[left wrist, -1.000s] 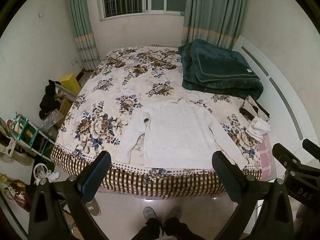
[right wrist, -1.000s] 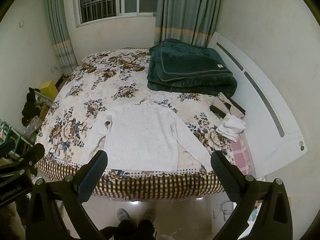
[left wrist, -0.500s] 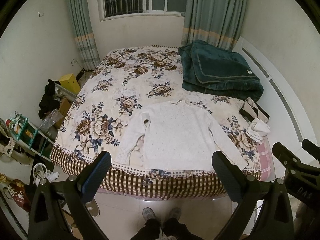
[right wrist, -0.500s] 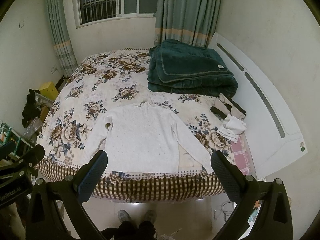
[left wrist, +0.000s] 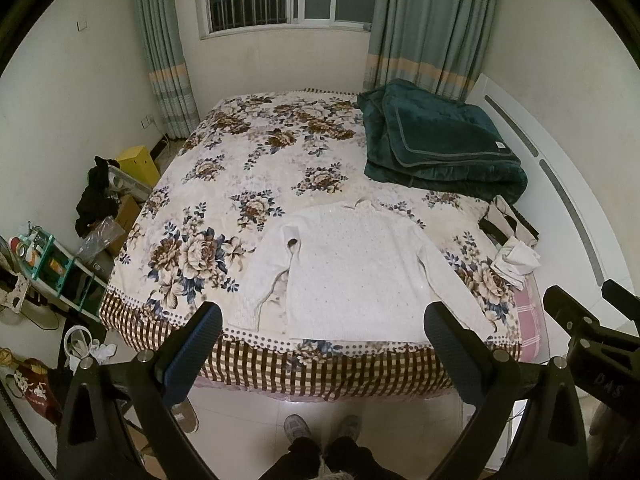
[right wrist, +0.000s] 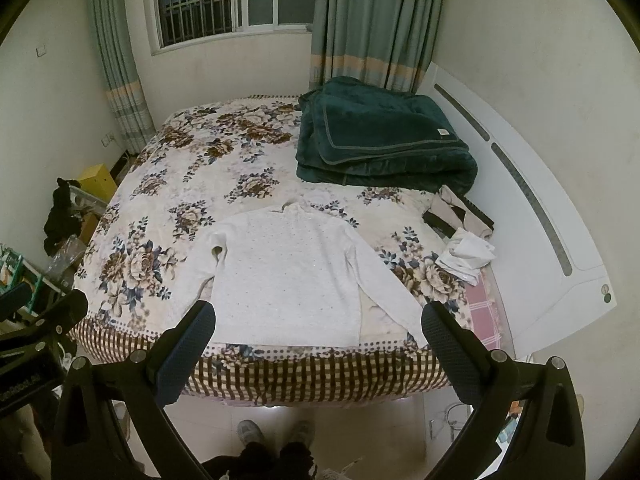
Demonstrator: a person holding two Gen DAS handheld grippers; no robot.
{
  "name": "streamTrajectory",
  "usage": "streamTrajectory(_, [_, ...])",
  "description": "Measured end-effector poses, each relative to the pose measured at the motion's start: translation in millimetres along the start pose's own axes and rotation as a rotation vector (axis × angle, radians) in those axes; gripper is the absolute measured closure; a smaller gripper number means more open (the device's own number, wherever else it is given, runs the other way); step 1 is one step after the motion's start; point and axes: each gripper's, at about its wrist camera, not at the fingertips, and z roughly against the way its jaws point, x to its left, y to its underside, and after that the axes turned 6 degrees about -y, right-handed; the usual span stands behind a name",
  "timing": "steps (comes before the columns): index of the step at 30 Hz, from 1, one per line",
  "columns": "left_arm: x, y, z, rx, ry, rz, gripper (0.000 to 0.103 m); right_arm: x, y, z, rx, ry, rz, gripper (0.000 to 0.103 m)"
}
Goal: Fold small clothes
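Note:
A small white knitted sweater lies flat on the floral bedspread near the bed's front edge, collar away from me, both sleeves spread down and out. It also shows in the right wrist view. My left gripper is open and empty, held high above the floor in front of the bed. My right gripper is open and empty at the same height, well short of the sweater.
A folded dark green blanket lies at the bed's far right. A crumpled white cloth and a beige and black bag lie by the white headboard. Shelves and clutter stand on the left floor.
Both views have shifted slightly; the bed sits a little higher in the frames. The sweater has not moved and both grippers stay open.

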Motion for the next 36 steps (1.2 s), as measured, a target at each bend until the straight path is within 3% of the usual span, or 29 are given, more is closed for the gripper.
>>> streamTrajectory(6, [0.5, 1.1, -2.8, -0.003, -0.004, 0.001, 0.0, 1.4, -2.2, -7.2, 0.007, -0.009, -0.013, 0.0])
streamTrajectory(9, [-1.7, 1.1, -15.7, -0.046, -0.04, -0.006, 0.0, -2.4, -7.0, -25.6, 0.015, -0.022, -0.062, 0.0])
streamTrajectory(12, [-6.8, 0.4, -45.4, -0.087, -0.071, -0.019, 0.0, -21.3, 7.6, -79.1, 0.054, -0.023, -0.149, 0.0])
streamTrajectory(15, [-9.7, -3.6, -90.4, -0.11, -0.093, -0.042, 0.0, -62.2, 29.4, -139.7, 0.093, 0.037, -0.252, 0.0])
streamTrajectory(18, [-21.6, -5.1, -144.1, -0.09, -0.125, -0.069, 0.0, -118.5, 45.2, -199.5, 0.14, 0.128, -0.345, 0.0])
streamTrajectory(22, [-47.4, -2.3, -227.6, -0.005, -0.163, -0.068, 0.0, -214.8, 72.8, -283.5, 0.23, 0.21, -0.475, 0.0])
streamTrajectory(27, [-81.6, 2.0, -327.5, 0.116, -0.237, -0.07, 0.0, -353.8, 124.7, -415.7, 0.346, 0.184, -0.671, 0.0])
streamTrajectory(30, [-105.4, 10.6, -391.8, 0.165, -0.282, -0.086, 0.0, -417.1, 164.4, -497.2, 0.418, 0.188, -0.751, 0.0])
streamTrajectory(36, [-134.3, 32.5, -506.5, 0.28, -0.319, -0.085, 0.0, -493.4, 255.7, -631.4, 0.573, 0.228, -0.909, 0.007])
